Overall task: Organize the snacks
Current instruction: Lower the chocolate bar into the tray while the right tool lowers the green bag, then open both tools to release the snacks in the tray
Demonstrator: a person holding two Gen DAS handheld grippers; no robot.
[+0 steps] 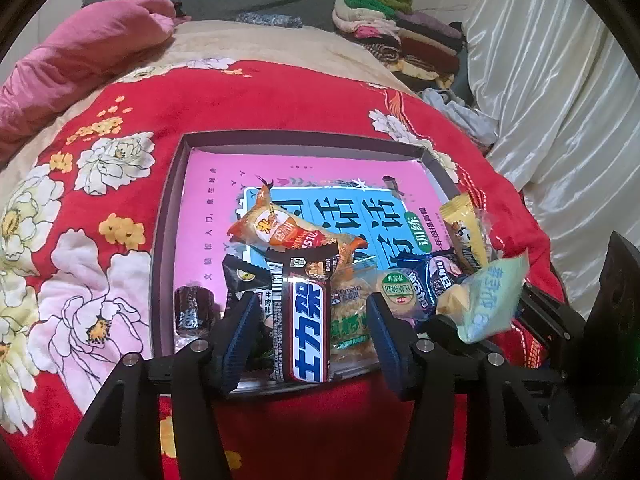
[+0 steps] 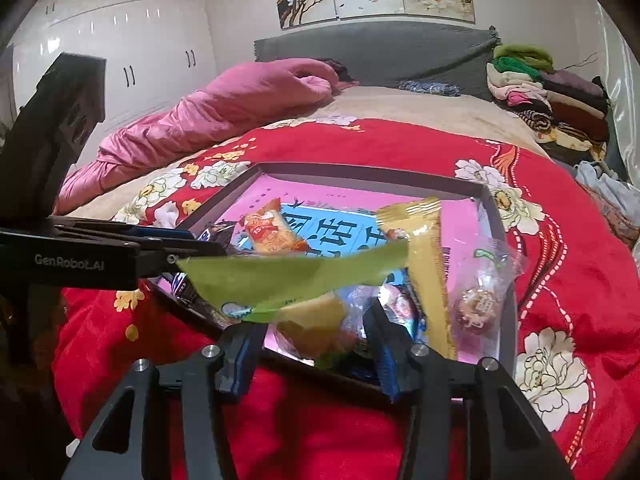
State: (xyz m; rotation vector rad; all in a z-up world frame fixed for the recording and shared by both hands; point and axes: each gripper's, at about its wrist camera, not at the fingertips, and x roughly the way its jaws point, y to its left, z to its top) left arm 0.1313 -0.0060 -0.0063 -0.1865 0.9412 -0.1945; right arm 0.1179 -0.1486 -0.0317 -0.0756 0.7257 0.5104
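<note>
Snacks sit piled at the near end of our tray (image 1: 168, 216), which lies on the red flower blanket (image 1: 120, 240) on the bed. Going left to right, we first see a small dark packet (image 1: 192, 306), then the chocolate bar (image 1: 306, 320) between the fingers of our left gripper (image 1: 310, 320). Its jaws stand spread on each side of the bar, and we see gaps, so they are not squeezing it. The bar is long, and it points away from us, toward the far rim. We think it is light and firm, with a slippery wrapper, so its middle is a good spot to pinch. Next come soft crinkly bags, which could crush. On the right, the green packet (image 2: 288, 280) hangs over our right gripper (image 2: 312, 344). Those jaws look spread too, with the packet loose between them.
</note>
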